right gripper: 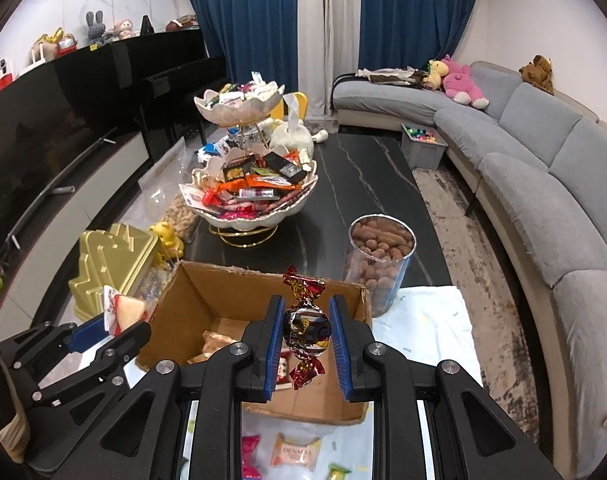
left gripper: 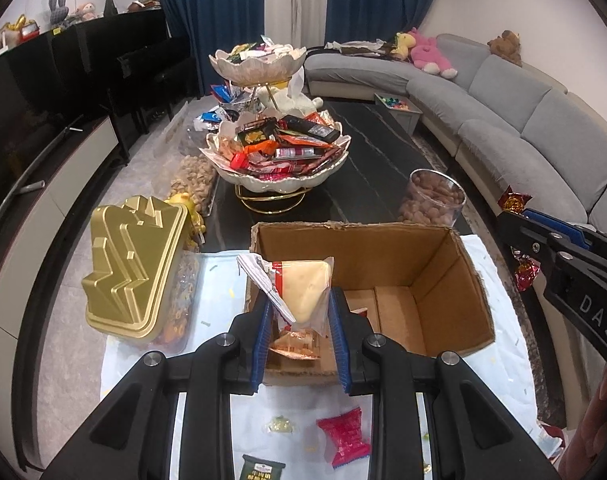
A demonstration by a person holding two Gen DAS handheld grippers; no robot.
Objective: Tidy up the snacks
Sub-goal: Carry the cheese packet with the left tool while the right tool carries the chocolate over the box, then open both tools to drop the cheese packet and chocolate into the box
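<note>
An open cardboard box (left gripper: 443, 280) stands on a white cloth; it also shows in the right wrist view (right gripper: 207, 300). My left gripper (left gripper: 299, 312) is shut on a clear packet holding a pale wedge-shaped snack (left gripper: 307, 292), above the box's near left side. My right gripper (right gripper: 306, 330) is shut on a round foil-wrapped candy (right gripper: 306, 326) with red and gold twisted ends, over the box's near edge. A few small packets (left gripper: 293, 346) lie on the box floor. The left gripper with its wedge packet (right gripper: 125, 314) shows at the left of the right wrist view.
A two-tier shell-shaped snack stand (left gripper: 279, 152) is on the dark table behind the box. A clear tub of brown nuts (right gripper: 379, 256) stands right of it, a gold lidded box (left gripper: 131, 268) left. Loose packets, including a pink packet (left gripper: 345, 436), lie on the cloth.
</note>
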